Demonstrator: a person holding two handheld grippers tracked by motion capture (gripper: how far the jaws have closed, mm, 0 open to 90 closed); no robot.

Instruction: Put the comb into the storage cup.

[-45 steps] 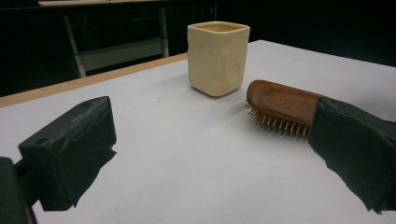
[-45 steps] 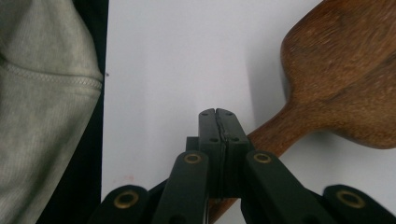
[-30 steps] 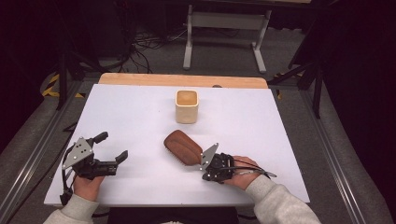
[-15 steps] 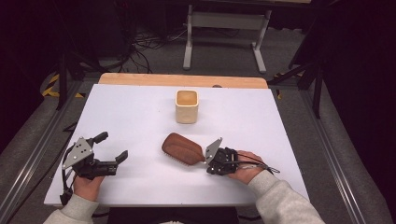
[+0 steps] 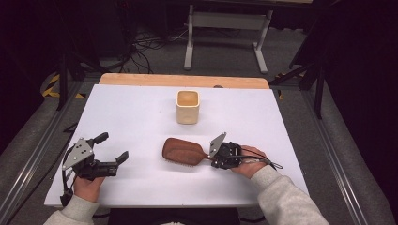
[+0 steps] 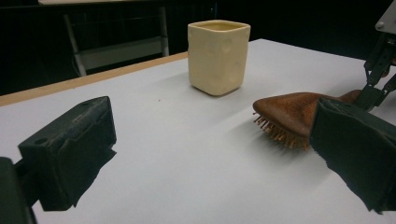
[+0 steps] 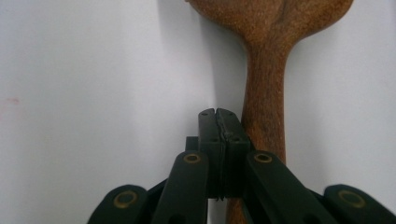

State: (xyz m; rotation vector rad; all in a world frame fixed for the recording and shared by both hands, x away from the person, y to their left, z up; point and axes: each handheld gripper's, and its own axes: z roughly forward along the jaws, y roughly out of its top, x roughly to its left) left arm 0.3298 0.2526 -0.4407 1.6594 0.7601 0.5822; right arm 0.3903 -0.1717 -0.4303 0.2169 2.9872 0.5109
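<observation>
A brown wooden hairbrush (image 5: 184, 150) lies bristles down in the middle of the white table, its handle pointing right. My right gripper (image 5: 212, 160) is at the handle's end. In the right gripper view its jaws (image 7: 218, 115) are shut against each other, and the brush handle (image 7: 264, 98) runs alongside them on the right, not between them. A cream square cup (image 5: 188, 107) stands upright behind the brush. My left gripper (image 5: 112, 147) rests open at the table's front left with nothing between its fingers. From there the cup (image 6: 218, 56) and brush (image 6: 289, 112) lie ahead.
The white table top (image 5: 131, 112) has a wooden strip (image 5: 183, 80) along its far edge. Behind it is a dark floor with cables and a metal stand (image 5: 225, 21). Bare table lies between the two grippers.
The right gripper has shifted to the right and slightly farther away. The brush has turned from a diagonal lie to nearly level across the table. The left gripper has kept still.
</observation>
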